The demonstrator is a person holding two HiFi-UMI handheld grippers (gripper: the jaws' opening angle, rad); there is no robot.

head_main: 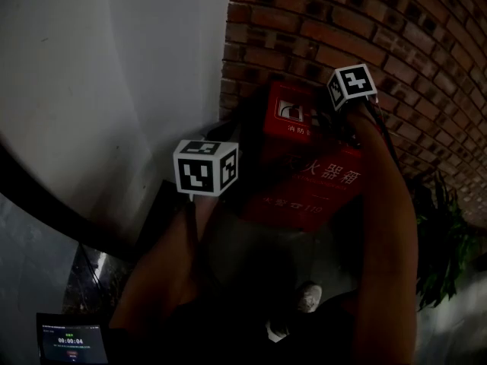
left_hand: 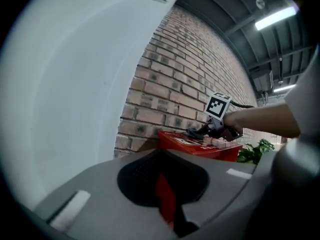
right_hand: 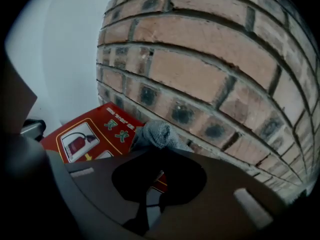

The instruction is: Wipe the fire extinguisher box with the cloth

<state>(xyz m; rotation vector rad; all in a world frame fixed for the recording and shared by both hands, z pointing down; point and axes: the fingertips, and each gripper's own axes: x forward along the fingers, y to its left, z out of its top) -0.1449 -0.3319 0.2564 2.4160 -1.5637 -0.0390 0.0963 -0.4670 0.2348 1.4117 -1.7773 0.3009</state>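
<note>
The red fire extinguisher box stands against the brick wall, with white characters on its front. A pictogram label shows on its red top. My right gripper is over that top near the wall, shut on a grey cloth that bunches out past its jaws. From the left gripper view the right gripper rests on the box's top. My left gripper hangs back to the left of the box, jaws together and holding nothing. Its marker cube shows in the head view.
A brick wall rises behind the box, and a white wall is to its left. A green plant stands right of the box. A small screen lies at lower left. My shoe is below the box.
</note>
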